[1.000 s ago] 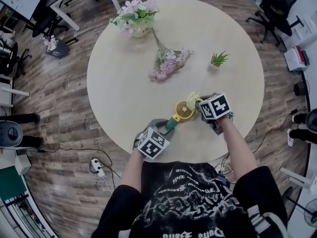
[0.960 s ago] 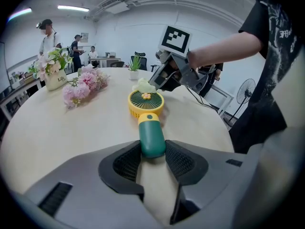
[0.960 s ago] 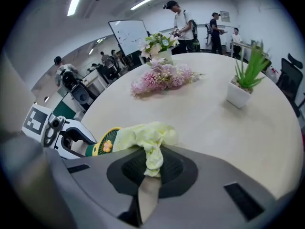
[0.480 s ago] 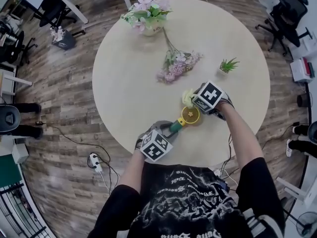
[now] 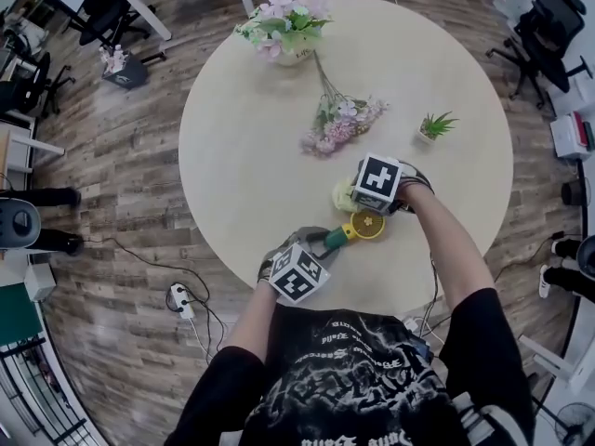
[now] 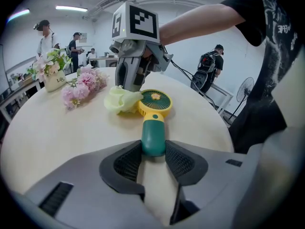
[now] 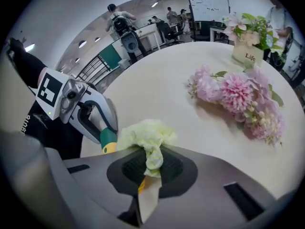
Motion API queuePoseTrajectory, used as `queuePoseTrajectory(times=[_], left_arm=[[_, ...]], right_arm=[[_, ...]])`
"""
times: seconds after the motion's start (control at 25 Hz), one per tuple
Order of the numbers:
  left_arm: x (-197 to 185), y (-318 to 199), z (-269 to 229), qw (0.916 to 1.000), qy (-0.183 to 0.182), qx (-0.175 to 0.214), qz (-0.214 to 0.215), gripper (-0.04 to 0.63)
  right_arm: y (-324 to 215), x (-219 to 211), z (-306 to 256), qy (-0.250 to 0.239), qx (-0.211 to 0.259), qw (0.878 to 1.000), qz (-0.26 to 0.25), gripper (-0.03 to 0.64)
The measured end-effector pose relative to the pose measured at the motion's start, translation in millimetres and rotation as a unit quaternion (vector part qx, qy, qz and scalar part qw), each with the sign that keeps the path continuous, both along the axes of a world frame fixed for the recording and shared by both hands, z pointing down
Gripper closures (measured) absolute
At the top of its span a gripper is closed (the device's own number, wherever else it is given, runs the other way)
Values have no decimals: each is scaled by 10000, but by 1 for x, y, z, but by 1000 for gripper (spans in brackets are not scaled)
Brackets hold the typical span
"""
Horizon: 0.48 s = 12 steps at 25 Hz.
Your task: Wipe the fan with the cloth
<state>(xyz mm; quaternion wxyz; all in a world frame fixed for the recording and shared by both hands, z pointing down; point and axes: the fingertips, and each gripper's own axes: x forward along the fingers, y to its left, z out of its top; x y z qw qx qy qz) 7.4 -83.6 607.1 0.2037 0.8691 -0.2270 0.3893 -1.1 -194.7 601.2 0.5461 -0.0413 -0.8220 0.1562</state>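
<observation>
The fan (image 5: 365,225) lies flat on the table (image 5: 232,128) near its front edge, its green handle clamped in the left gripper (image 6: 153,152). The right gripper (image 7: 151,165) pinches the cloth (image 7: 144,133), which is bunched against the fan head's rim. Wiping appears to be under way; next, draw the cloth across the grille while the handle is held steady.

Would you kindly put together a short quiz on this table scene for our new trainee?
1. True or false: the left hand-held gripper is shut on the green handle of the fan.
2. The right hand-held gripper holds: A) a sponge; B) a pale yellow-green cloth; C) a flower stem.
3. What colour is the rim of the fan's round head?
Key: 1 true; 2 B; 3 yellow.
</observation>
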Motion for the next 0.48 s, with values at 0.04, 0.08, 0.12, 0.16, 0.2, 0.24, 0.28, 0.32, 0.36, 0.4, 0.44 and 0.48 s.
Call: queuePoseTrajectory(times=[0.04, 0.08, 0.12, 0.16, 0.2, 0.24, 0.28, 0.32, 0.36, 0.4, 0.44, 0.48], left_arm=[[0, -1, 0, 10000, 9, -11, -9, 420], [-1, -1, 0, 10000, 17, -26, -5, 420], [-1, -1, 0, 10000, 22, -39, 12, 420], [-1, -1, 0, 10000, 21, -47, 35, 420], [-1, -1, 0, 10000, 20, -50, 53, 420], [-1, -1, 0, 10000, 24, -55, 58, 420], [-1, -1, 1, 10000, 36, -68, 44, 420], [-1, -1, 1, 9999, 60, -93, 15, 420], [-1, -2, 2, 9999, 90, -126, -23, 420], [-1, -2, 2, 9998, 119, -157, -57, 420], [-1, -3, 2, 9997, 136, -171, -76, 420], [0, -3, 2, 9997, 138, -168, -80, 420]], right_arm=[[5, -3, 0, -2, -20, 9998, -178, 580], [11, -6, 0, 0, -41, 9993, -359, 580], [17, -8, 0, -2, -63, 9986, -519, 580], [22, -11, 0, -17, -79, 9978, -658, 580], [28, -14, -1, -44, -89, 9969, -786, 580], [34, -18, -1, -67, -89, 9958, -911, 580], [39, -20, -2, -59, -81, 9945, -1040, 580], [46, -20, -3, 22, -84, 9931, -1167, 580], [53, -16, -2, 194, -126, 9915, -1281, 580], [60, -7, 0, 467, -208, 9893, -1364, 580], [65, 3, 4, 761, -282, 9868, -1400, 580], [65, 10, 6, 969, -299, 9851, -1386, 580]])
